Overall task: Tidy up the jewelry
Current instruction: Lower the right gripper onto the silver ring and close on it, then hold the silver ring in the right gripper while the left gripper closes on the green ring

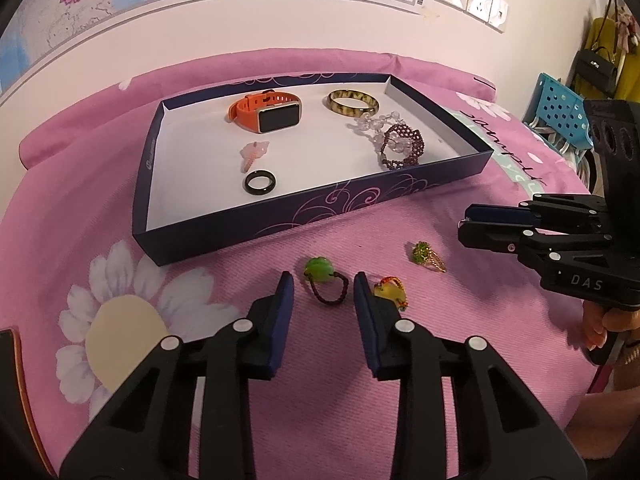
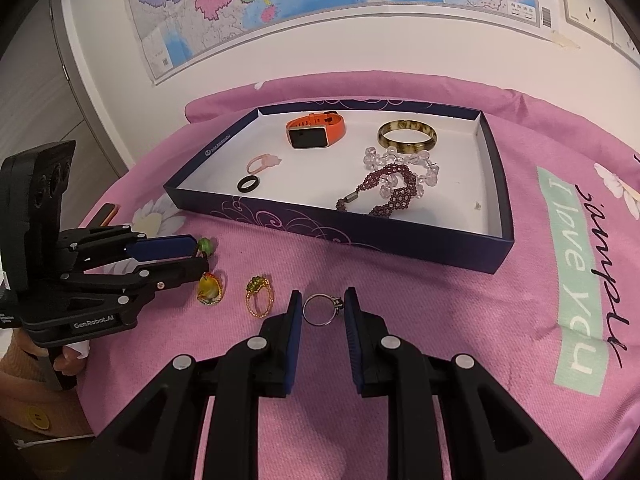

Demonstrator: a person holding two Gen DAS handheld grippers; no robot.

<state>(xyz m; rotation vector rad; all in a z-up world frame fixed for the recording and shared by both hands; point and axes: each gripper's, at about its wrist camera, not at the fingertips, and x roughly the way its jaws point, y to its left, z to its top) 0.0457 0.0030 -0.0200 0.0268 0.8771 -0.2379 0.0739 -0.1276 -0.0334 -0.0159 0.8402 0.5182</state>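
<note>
Silver ring (image 2: 322, 309) framed dead ahead between right gripper (image 2: 322, 304) fingers, spread narrowly; left gripper (image 1: 323, 290) gaped wide around green ring (image 1: 320, 274).

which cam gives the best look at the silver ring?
Right wrist. The silver ring lies whole on the pink bedspread, centred between the open right tongs, band and setting both clear. In the left wrist view it doesn't show; the right tongs appear side-on there and the ring isn't visible.
</note>
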